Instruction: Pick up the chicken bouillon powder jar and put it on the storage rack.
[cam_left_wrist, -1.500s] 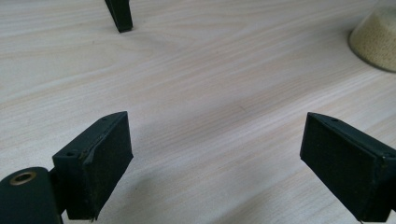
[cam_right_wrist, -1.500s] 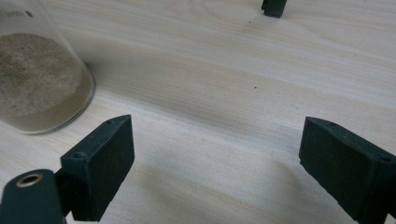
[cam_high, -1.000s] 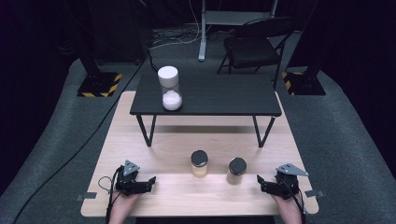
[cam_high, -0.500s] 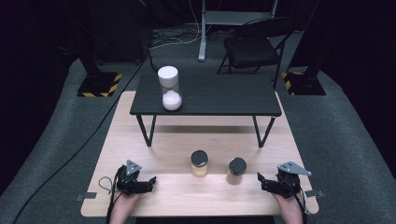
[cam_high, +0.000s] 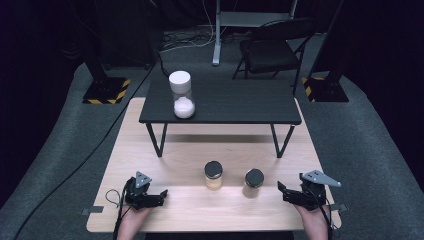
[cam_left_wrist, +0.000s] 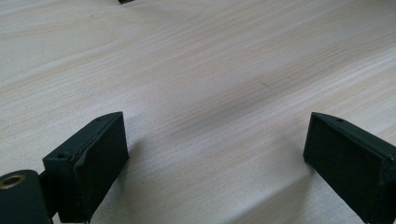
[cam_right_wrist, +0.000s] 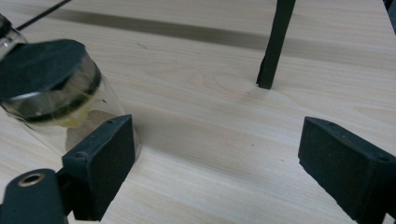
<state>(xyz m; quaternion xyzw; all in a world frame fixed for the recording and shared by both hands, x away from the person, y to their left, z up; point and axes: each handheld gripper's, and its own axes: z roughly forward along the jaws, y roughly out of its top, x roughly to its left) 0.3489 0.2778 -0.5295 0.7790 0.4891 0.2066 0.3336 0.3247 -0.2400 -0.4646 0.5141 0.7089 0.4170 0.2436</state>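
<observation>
Near the front right corner of the counter, the right claw hangs released, its jaws wide apart with nothing between them. In the right gripper view its left pad stands just beside the near wall of the right-hand jar, whose black lid tilts toward the camera; I cannot tell whether pad and glass touch. That jar stands near the front edge, a little right of the middle, and the second black-lidded jar stands just beside it toward the middle. Near the front left corner the left claw is released too, bare wood between its pads; its jaws have just been opening, with nothing between them.

Farther back, a small black table straddles the far half of the counter, and a tall white-lidded jar holding white powder stands near its left front corner.

As I judge it, the work has hardly begun: neither low jar is grasped or lifted, both lids are on, and the whole of the handling is left.

Against the earlier frames, the jars and the tall jar have not shifted. The right claw sits slightly higher than a second ago, while the left hand has kept its place.
</observation>
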